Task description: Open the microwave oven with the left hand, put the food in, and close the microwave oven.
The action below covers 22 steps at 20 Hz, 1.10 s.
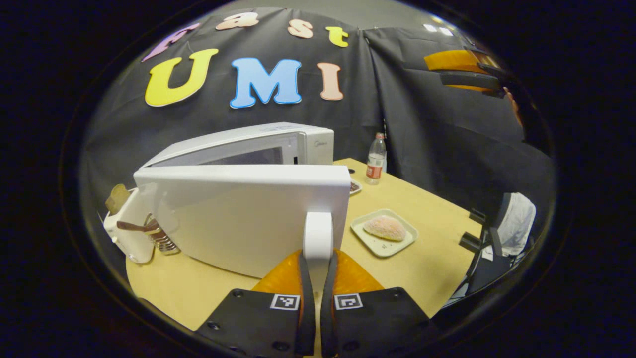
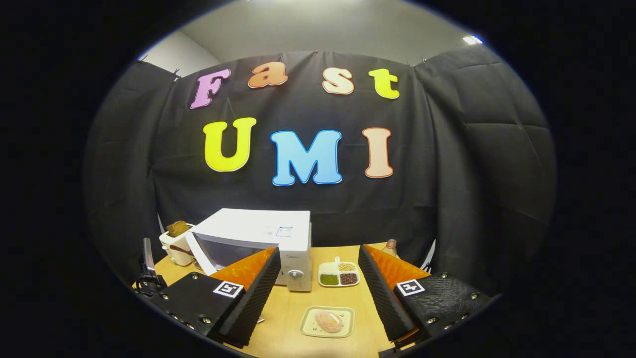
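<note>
We logged the table [image 1: 427,209], pale wood, carrying everything. Largest on it stood the microwave oven [image 2: 268,231], white, toward the back left. Its door [image 1: 238,214] was swung partly out, with the cavity behind it too dim to read. The white vertical door handle [image 1: 318,236] sat at the door's free edge.

Left of the oven stood a white toaster [image 1: 130,233] with a brown slice standing up in its slot. A clear bottle [image 1: 376,159] with a red label stood upright near the back wall, right of the oven.

Containers: a pale compartment dish [image 2: 339,273] just right of the oven held green, tan and dark brown grains in separate sections. In front of it, apart, a pale rectangular tray [image 2: 328,322] held the food [image 2: 328,321], a rounded pinkish bun lying at the tray's centre, out on the table and not in the oven.

The left hand-held gripper [image 1: 318,278] had its fingers narrowed onto the door handle, one on each side. The right hand-held gripper [image 2: 318,288] hung spread wide above the table, gripping nothing, with tray and dish seen between its fingers.
</note>
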Each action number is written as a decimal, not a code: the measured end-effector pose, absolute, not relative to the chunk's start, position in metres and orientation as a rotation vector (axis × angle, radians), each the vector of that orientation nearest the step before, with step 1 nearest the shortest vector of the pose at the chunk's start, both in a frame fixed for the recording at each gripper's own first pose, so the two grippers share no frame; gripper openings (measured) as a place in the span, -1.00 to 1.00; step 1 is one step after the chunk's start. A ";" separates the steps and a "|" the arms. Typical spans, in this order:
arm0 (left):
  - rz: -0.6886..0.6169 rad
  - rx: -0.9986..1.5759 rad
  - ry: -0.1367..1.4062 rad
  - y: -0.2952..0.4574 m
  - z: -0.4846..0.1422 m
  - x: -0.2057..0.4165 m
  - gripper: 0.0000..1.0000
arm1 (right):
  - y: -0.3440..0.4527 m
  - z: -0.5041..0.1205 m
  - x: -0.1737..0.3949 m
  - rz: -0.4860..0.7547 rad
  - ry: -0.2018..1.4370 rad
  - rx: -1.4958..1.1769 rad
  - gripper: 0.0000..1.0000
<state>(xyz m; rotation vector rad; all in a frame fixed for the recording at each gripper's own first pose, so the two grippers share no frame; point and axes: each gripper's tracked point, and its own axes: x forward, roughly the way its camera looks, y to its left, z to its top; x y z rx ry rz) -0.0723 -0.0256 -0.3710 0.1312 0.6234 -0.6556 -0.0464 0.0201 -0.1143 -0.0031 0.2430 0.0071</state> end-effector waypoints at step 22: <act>-0.540 0.165 0.633 0.195 -0.361 -0.148 -0.77 | 0.029 -0.356 -0.054 -0.025 0.758 0.088 0.93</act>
